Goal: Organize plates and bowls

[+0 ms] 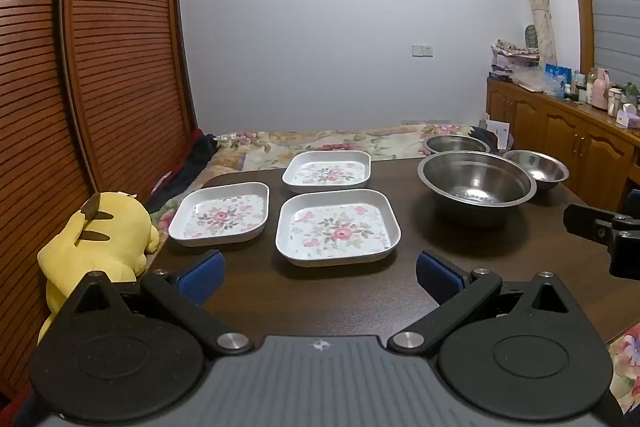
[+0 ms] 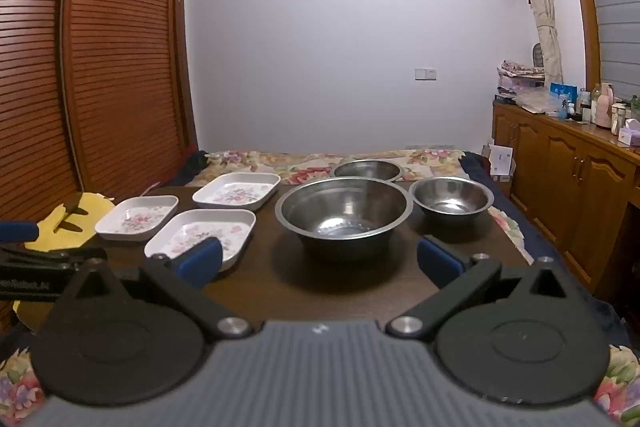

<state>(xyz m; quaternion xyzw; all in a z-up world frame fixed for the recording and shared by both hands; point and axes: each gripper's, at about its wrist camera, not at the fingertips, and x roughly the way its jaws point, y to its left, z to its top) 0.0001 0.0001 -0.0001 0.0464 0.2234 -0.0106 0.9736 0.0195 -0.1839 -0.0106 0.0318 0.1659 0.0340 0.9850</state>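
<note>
Plates and bowls sit untouched on the dark bench [image 1: 360,291] while both tools hover over its near edge. Left hand-held gripper [image 1: 318,273] is spread wide and holds nothing, its blue pads framing the nearest floral plate [image 1: 338,227] from short of it. Right hand-held gripper [image 2: 318,261] is likewise wide and empty, lined up with the large steel bowl [image 2: 344,217]; its left pad overlaps the nearest plate in that view, though contact cannot be judged. Three square white floral plates lie apart on the bench's left half: the nearest one, a left plate [image 1: 220,213] beside it, and a far plate [image 1: 327,171] behind. Three steel bowls stand on the right half: the large one in front, a small bowl [image 2: 452,201] just to its right, and a rear bowl [image 2: 368,169] behind, at the bench's far edge. A yellow plush toy [image 1: 100,243] leans at the left bench edge, beside slatted wardrobe doors [image 1: 120,47]. A floral bed [image 1: 320,143] lies beyond the bench.
</note>
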